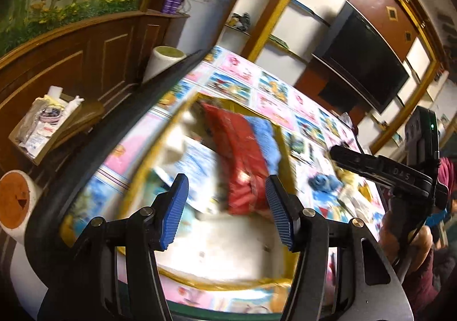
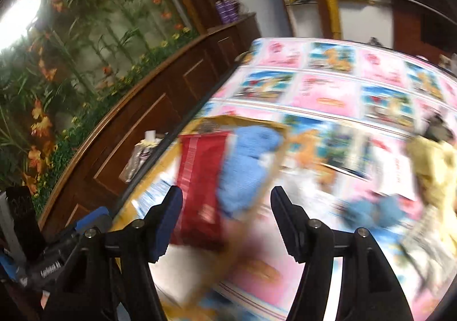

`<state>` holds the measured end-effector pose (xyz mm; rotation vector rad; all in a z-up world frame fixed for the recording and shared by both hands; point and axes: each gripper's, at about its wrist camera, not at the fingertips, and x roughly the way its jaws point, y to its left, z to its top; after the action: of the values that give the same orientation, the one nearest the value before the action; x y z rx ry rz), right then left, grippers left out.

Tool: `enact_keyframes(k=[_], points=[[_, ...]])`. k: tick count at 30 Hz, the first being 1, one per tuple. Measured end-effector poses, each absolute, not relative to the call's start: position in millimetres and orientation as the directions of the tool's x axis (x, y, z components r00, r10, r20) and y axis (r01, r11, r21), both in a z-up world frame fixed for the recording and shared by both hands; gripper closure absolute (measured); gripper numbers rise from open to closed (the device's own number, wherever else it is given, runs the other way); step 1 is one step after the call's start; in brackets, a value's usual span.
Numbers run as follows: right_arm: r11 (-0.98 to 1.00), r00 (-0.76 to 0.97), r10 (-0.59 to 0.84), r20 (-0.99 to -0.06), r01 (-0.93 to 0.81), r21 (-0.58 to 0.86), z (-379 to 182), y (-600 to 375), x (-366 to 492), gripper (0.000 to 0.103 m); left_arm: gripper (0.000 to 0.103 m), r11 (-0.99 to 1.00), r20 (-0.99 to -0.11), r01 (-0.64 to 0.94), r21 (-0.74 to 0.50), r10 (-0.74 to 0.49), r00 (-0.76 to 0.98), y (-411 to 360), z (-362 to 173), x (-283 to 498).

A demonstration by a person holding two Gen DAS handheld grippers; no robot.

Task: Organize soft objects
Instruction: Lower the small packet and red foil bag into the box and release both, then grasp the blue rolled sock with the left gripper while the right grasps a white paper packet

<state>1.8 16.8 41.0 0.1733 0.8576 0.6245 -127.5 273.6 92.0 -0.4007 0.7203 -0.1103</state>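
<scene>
A shallow box with a yellow rim [image 1: 134, 178] lies on the patterned table. In it lie a folded red cloth [image 1: 242, 155] and a light blue cloth [image 1: 265, 135]; both also show in the right wrist view as the red cloth [image 2: 200, 178] and the blue cloth [image 2: 248, 161]. A small blue soft item [image 1: 324, 182] lies on the table right of the box, and shows blurred in the right wrist view [image 2: 371, 212]. A yellow soft item [image 2: 431, 166] lies at the right. My left gripper [image 1: 225, 209] is open and empty above the box. My right gripper [image 2: 225, 224] is open and empty.
The table wears a pink and blue cartoon cover [image 2: 328, 95]. A wooden cabinet [image 1: 71, 64] runs along the left, with a cardboard box of packets [image 1: 42, 126] beside it. A white roll [image 1: 162, 61] stands at the table's far corner. The other gripper's body [image 1: 400, 172] is at right.
</scene>
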Motion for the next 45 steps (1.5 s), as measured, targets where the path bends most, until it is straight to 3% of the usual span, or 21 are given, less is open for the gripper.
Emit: enact_keyframes(k=[7,11,16,23,27,30,32,35,45], points=[[0.924,0.631,0.376,-0.679,-0.204,0.322,29,-115,-8,0.039,0.046,0.933,-0.633,0.073,-0.351,-0.294,0.717,209,95,-138],[0.925,0.61,0.362,-0.705,-0.139,0.355,11,-151,-7,0.039,0.047,0.936,-0.659,0.16,-0.313,-0.335,0.674,164,92,-143],[0.905,0.544,0.423,-0.725,-0.217,0.365,-6,-158,-25,0.039,0.047,0.931,-0.7,0.29,-0.223,-0.36,0.617,118,87,-150],[0.821,0.384,0.502,-0.775,-0.492,0.288,-27,-103,-80,0.039,0.047,0.927,-0.735,0.34,-0.156,-0.339,0.587,83,87,-119],[0.797,0.368,0.455,-0.811,-0.574,0.186,-40,-67,-97,0.039,0.047,0.92,-0.76,0.367,-0.14,-0.337,0.556,67,84,-76],[0.802,0.393,0.422,-0.817,-0.583,0.133,-47,-56,-102,0.04,0.047,0.909,-0.778,0.405,-0.097,-0.323,0.539,47,77,-41],[0.807,0.403,0.42,-0.813,-0.576,0.131,-47,-59,-103,0.052,0.047,0.903,-0.786,0.426,-0.049,-0.298,0.541,33,71,-19],[0.824,0.433,0.391,-0.812,-0.557,0.1,-48,-68,-107,0.061,0.047,0.887,-0.808,0.461,-0.007,-0.277,0.52,11,59,12],[0.891,0.458,0.38,-0.804,-0.413,0.186,-53,-136,-90,0.061,0.047,0.841,-0.876,0.537,0.067,-0.209,0.436,-36,19,43]])
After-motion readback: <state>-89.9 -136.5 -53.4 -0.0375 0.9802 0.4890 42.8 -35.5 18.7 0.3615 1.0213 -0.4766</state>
